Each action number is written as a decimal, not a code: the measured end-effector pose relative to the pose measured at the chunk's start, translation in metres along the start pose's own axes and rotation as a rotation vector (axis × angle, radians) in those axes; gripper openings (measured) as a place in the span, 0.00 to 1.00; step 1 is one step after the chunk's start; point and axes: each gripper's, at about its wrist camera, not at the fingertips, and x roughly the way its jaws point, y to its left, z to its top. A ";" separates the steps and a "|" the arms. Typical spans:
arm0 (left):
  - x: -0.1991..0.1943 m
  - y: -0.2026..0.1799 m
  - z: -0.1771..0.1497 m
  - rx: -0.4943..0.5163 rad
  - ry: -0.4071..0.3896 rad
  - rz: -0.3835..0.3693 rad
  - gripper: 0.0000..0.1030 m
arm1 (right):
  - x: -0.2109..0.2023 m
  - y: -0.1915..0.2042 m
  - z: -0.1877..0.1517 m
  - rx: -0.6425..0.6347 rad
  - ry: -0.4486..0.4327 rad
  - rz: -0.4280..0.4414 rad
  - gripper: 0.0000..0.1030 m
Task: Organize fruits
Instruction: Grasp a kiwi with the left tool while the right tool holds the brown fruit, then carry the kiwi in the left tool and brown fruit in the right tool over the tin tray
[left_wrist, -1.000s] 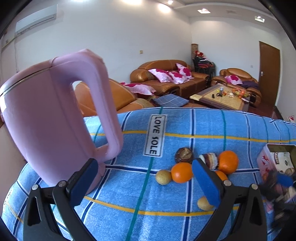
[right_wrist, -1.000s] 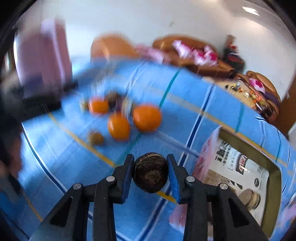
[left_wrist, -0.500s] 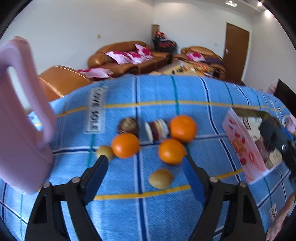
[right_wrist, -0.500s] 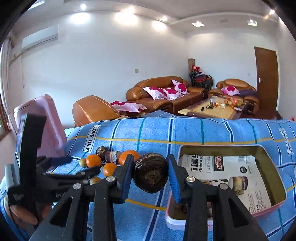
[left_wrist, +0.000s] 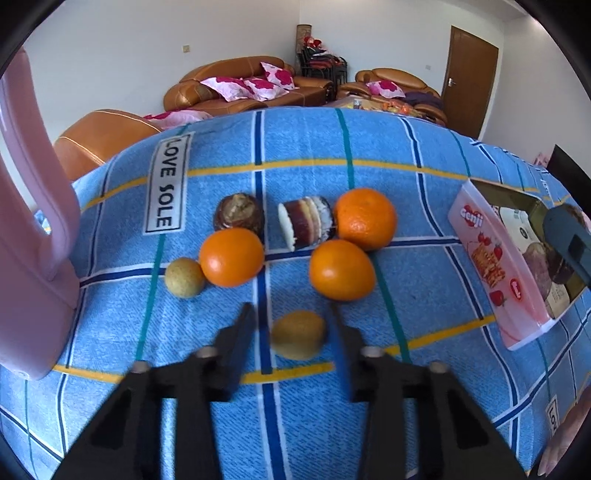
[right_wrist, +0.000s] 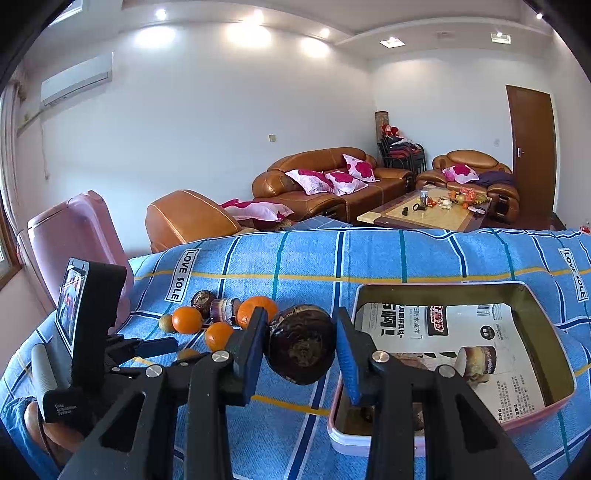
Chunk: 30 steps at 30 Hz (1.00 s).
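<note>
My left gripper (left_wrist: 291, 332) has just been closing, its jaws now narrow around a small yellow-brown fruit (left_wrist: 298, 334) on the blue striped cloth (left_wrist: 424, 280); motion blur keeps me from telling whether the pads press it. Just beyond lie three oranges (left_wrist: 341, 269), a sliced fruit (left_wrist: 304, 223), a brown fruit (left_wrist: 238, 214) and another small yellow one (left_wrist: 184, 277). My right gripper (right_wrist: 300, 341) is clamped on a dark brown round fruit (right_wrist: 301, 343), held beside the near-left corner of the pink tin (right_wrist: 532, 417), which has printed paper in it
</note>
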 end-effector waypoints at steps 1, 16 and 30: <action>-0.001 0.002 -0.001 -0.007 -0.002 -0.001 0.31 | 0.001 0.000 0.000 -0.002 0.000 -0.001 0.37; -0.080 0.046 -0.004 -0.231 -0.411 0.001 0.31 | -0.016 0.006 0.003 -0.048 -0.111 -0.066 0.37; -0.088 0.040 -0.008 -0.200 -0.500 -0.144 0.31 | -0.014 0.003 0.004 -0.028 -0.099 -0.046 0.37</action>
